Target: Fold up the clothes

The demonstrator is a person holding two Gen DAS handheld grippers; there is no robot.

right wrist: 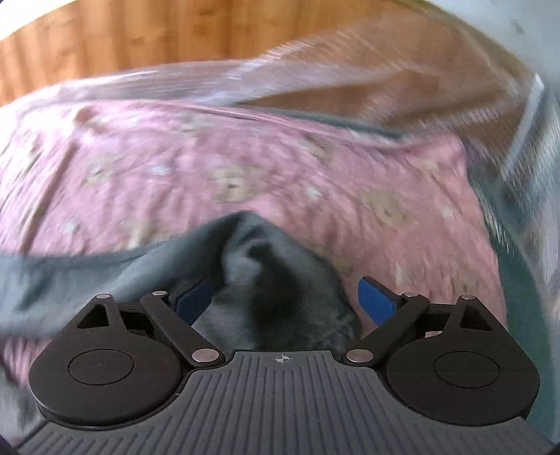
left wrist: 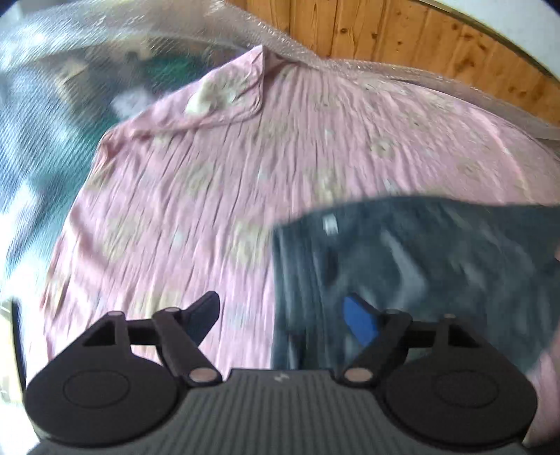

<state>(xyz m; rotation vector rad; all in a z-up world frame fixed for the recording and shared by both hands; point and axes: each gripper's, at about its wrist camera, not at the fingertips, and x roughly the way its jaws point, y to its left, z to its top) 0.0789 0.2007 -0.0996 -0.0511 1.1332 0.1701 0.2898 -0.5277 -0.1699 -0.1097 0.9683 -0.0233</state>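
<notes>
The left gripper (left wrist: 283,315) tilts steeply down with its jaws released, one finger over the pink sheet (left wrist: 210,182), the other over the dark grey garment (left wrist: 420,252), gripping nothing. The right gripper (right wrist: 287,297) also stands released, a bunched grey fold between its fingers but not pinched. Beyond lie open sheet, clear plastic wrap (right wrist: 175,80) along the far edge, then wooden panelling (left wrist: 385,28).

Dark garment (left wrist: 420,266) motion-blurred, cut off at right edge, pink sheet's print (right wrist: 231,182) smeared, unreadable
</notes>
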